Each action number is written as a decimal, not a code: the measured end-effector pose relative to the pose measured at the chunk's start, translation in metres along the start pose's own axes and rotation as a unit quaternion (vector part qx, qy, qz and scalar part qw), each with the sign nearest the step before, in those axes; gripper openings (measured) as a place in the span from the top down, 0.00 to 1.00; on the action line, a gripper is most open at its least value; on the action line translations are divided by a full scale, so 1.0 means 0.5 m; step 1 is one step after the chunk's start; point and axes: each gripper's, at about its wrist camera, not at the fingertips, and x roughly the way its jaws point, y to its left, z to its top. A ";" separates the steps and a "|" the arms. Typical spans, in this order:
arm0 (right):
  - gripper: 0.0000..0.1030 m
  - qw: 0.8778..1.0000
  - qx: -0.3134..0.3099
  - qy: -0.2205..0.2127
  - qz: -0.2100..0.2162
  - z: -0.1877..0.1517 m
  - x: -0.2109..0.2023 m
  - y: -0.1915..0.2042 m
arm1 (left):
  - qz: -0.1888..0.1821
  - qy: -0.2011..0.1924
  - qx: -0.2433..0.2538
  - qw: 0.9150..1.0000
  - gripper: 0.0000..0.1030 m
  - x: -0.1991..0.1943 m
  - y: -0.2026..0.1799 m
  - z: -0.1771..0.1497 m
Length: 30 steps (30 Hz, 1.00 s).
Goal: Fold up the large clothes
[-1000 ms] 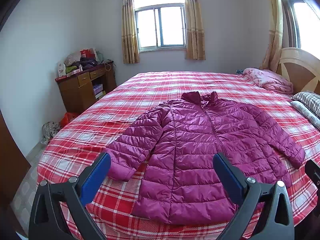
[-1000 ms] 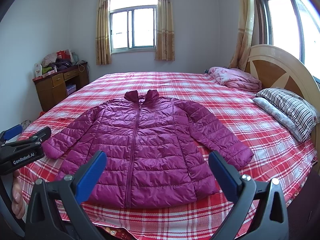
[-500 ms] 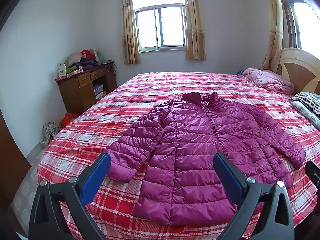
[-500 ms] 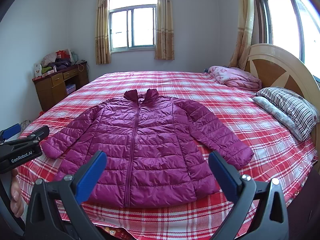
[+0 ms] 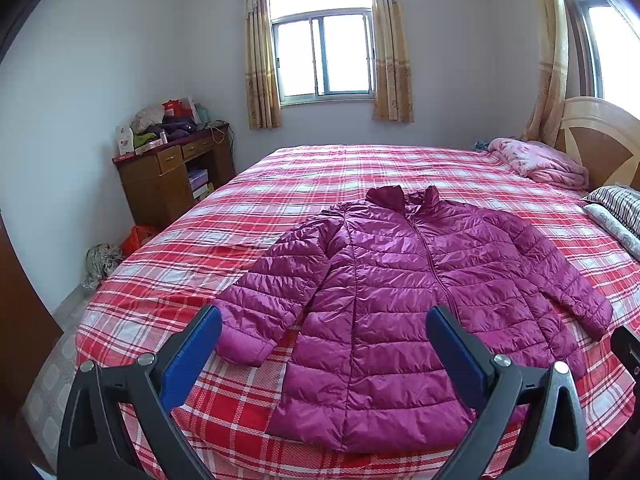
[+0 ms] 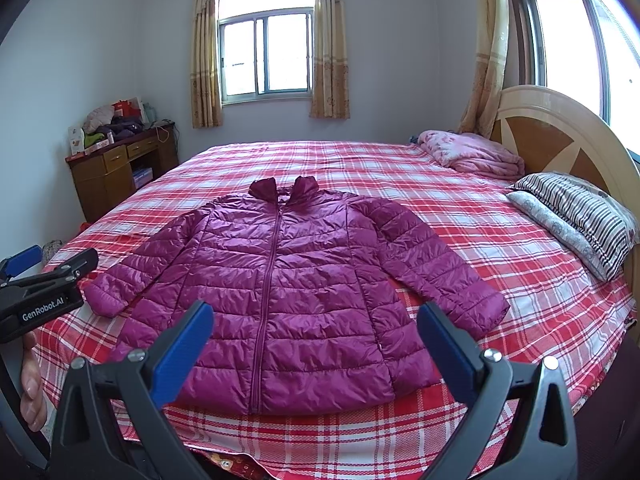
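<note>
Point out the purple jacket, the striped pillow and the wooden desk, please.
purple jacket [image 6: 280, 292]: right wrist view, on the chest by the zipper.
striped pillow [image 6: 580, 208]: right wrist view, on its top face.
wooden desk [image 5: 160, 188]: left wrist view, on its front panel.

Hidden and cut-off parts
The jacket [image 5: 400, 300] hem's right corner sits behind the left tool [image 5: 324, 344]; beside the jacket, the striped pillow [image 5: 618, 204] is cropped.

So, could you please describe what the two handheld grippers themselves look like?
Both the left gripper and right gripper have black plastic frames with silver screws and two flat blue finger pads. The left one's side carries a white "GenRobot.AI" label.
</note>
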 end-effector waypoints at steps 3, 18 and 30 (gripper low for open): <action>0.00 1.000 0.000 0.000 0.000 0.000 0.000 0.000 | 0.001 0.001 0.000 1.000 0.01 0.002 0.001 0.000; 0.00 1.000 0.001 0.003 0.004 -0.009 0.003 0.005 | 0.002 0.000 0.001 1.000 0.01 0.003 0.001 -0.001; 0.00 1.000 0.006 0.014 0.004 -0.010 0.019 -0.005 | 0.004 0.005 0.004 1.000 0.01 0.016 0.000 -0.006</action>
